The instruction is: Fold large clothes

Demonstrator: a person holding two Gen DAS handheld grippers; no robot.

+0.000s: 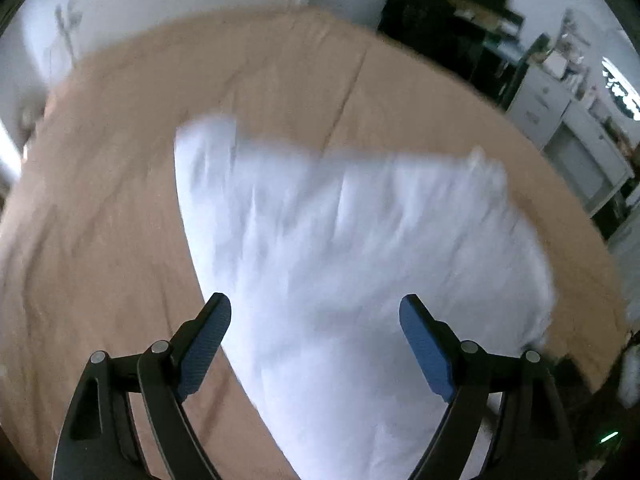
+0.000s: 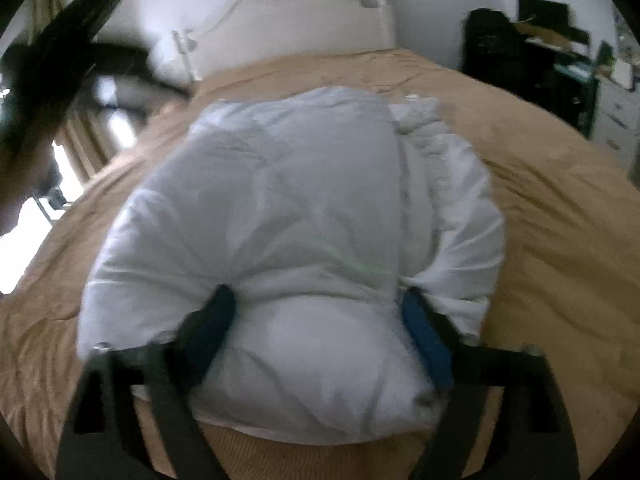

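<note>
- Clearly soft and puffy, the white quilted garment lies bundled mid-bed, toward its foot edge.
- Right gripper straddles its near end, jaws wide, pads pressing the bulk; left gripper hangs spread, empty.
- Light, springy, slippery: grab corners or hems.

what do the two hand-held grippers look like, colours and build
The left hand-held gripper and the right hand-held gripper match: black slotted linkage arms, with round silver pivot pins clear in the left view, and flat blue textured pads inside the fingers. No cables, markings or sleeves show.
</note>
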